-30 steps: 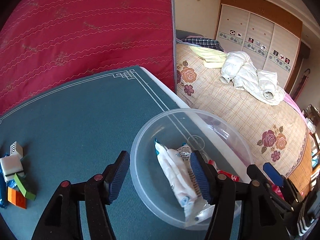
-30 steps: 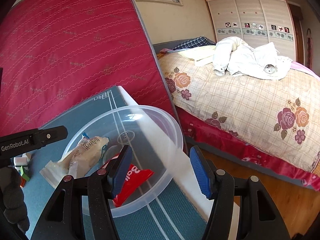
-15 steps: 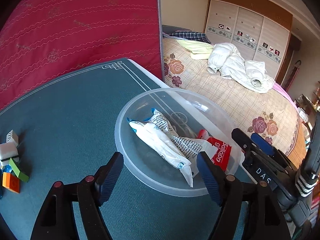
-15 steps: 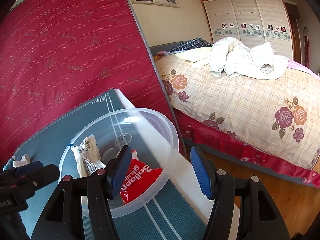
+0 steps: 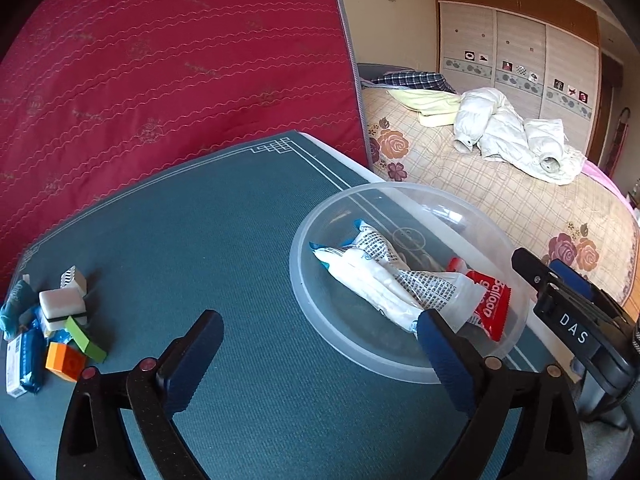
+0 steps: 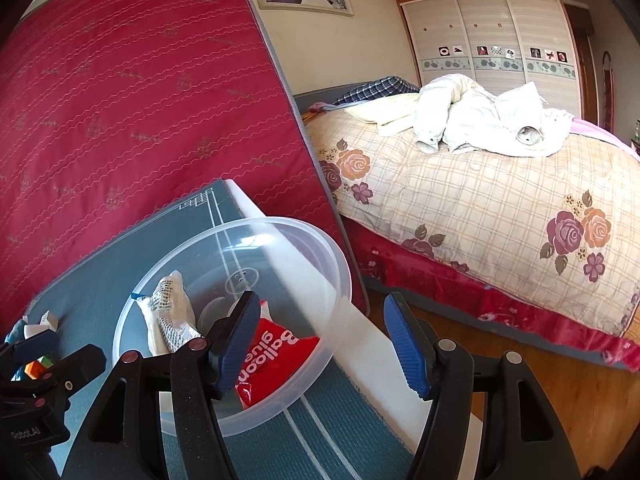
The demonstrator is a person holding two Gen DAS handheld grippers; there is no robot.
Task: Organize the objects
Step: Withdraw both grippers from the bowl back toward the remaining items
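A clear plastic bowl (image 5: 400, 188) (image 6: 280, 222) stands near the right edge of the teal mat (image 5: 200, 240). Inside it lie white snack packets (image 5: 372, 280) (image 6: 168, 312) and a red "Balloon glue" packet (image 5: 488, 304) (image 6: 272, 356). My left gripper (image 5: 318, 320) hovers just short of the bowl's near left rim. Its jaws are opening wide and nothing is between them. My right gripper (image 6: 322, 340) straddles the bowl's near right rim without pressing on it. Its jaws are opening slightly. It also shows at the right of the left wrist view (image 5: 540, 264).
At the mat's far left sits a small pile: a white block (image 5: 62, 308), a green block (image 5: 84, 338), an orange block (image 5: 64, 362) and a blue packet (image 5: 24, 360). A red mattress (image 5: 180, 60) leans behind the table. A bed (image 6: 480, 208) and wooden floor (image 6: 560, 392) lie to the right.
My left gripper has drawn back from over the bowl and its jaws have spread much wider. The white packet it hung at the rim now lies in the bowl. My right gripper stayed put.
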